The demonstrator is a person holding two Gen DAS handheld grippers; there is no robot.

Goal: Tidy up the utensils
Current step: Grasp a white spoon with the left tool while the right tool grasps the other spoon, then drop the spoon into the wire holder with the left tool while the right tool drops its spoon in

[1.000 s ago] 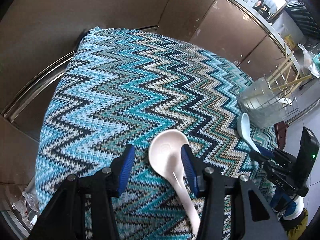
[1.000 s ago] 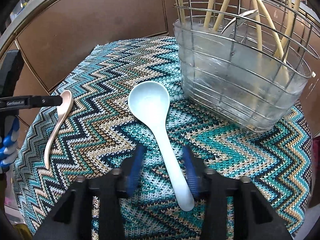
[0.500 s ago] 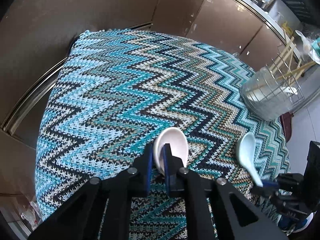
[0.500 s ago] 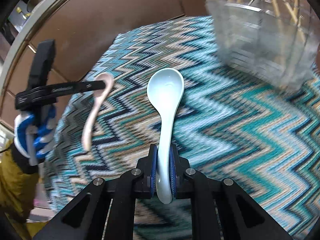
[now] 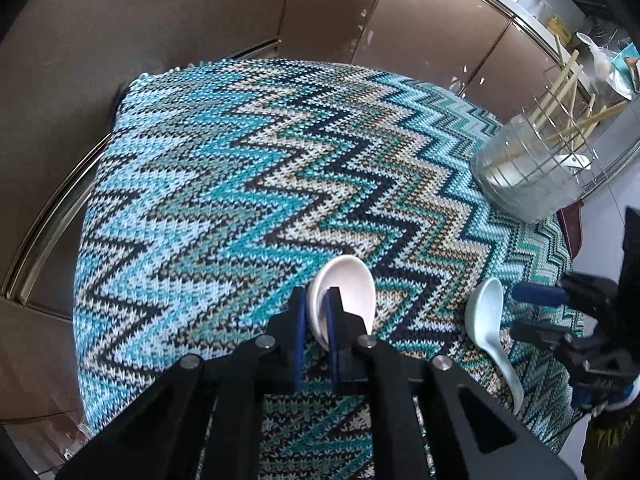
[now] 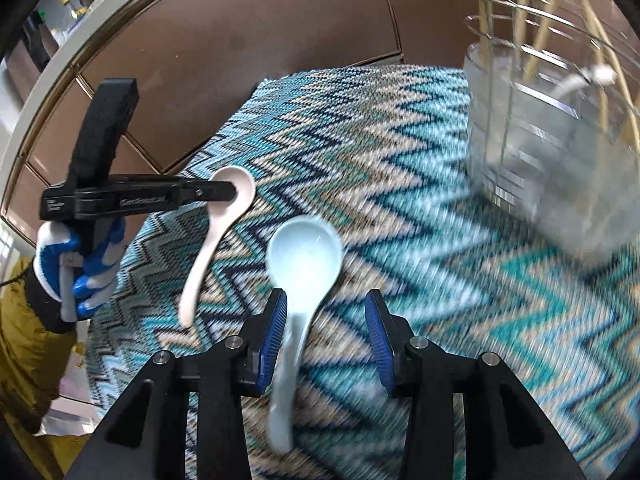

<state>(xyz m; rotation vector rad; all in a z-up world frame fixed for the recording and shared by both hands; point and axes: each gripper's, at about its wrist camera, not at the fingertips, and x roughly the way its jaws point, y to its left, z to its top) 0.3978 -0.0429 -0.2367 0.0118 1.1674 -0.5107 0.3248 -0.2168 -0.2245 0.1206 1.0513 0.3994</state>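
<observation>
left gripper (image 5: pixel 316 320): still clenched on pink spoon (image 5: pixel 352 288) | right gripper (image 6: pixel 326 336): fingers opening, blue spoon (image 6: pixel 304 256) released, between them since half-second ago

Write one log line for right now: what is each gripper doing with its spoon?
left gripper: shut on pink spoon, lifted | right gripper: jaws opening, blue spoon loose between them | utensil basket: on cloth

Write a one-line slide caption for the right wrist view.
Right tongs opening around the pale blue spoon; left tongs hold a pink spoon above the zigzag cloth.
</observation>
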